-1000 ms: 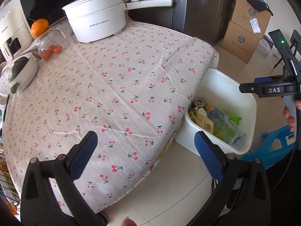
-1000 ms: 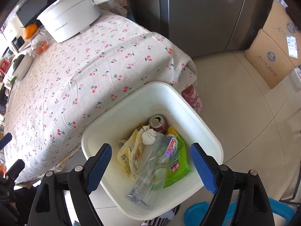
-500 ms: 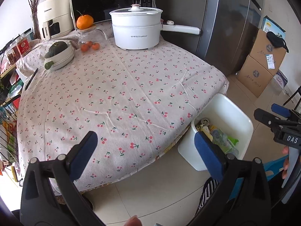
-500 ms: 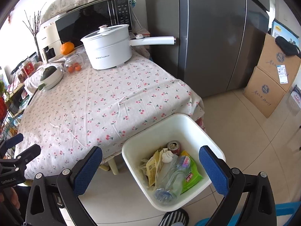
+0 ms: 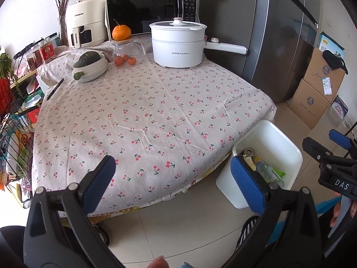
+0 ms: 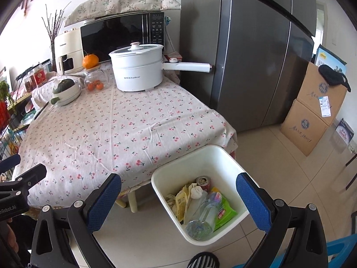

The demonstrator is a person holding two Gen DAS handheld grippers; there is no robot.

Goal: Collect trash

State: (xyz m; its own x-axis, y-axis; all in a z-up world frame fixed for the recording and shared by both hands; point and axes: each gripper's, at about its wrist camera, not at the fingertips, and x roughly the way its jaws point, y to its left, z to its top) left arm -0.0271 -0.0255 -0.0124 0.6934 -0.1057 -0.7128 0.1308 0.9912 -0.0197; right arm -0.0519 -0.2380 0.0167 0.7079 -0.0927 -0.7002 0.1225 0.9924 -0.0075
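Both the left gripper point(image 5: 173, 178) and right gripper point(image 6: 178, 197) are gaping wide, holding nothing. The left one's pad is hiding part of the white bin point(image 5: 282, 140) beside the worktop point(image 5: 156, 111), leaving its trash point(image 6: 200, 203) partly showing.

Bin point(image 5: 287, 147) contents partly hidden behind left tool point(image 5: 171, 178).

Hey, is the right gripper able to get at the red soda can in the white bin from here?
Probably yes: the right gripper is open above the white plastic bin, and the red soda can sits uncovered on top.

Bright left-side daylight, sharp focus, heavy fisheye edge warping.
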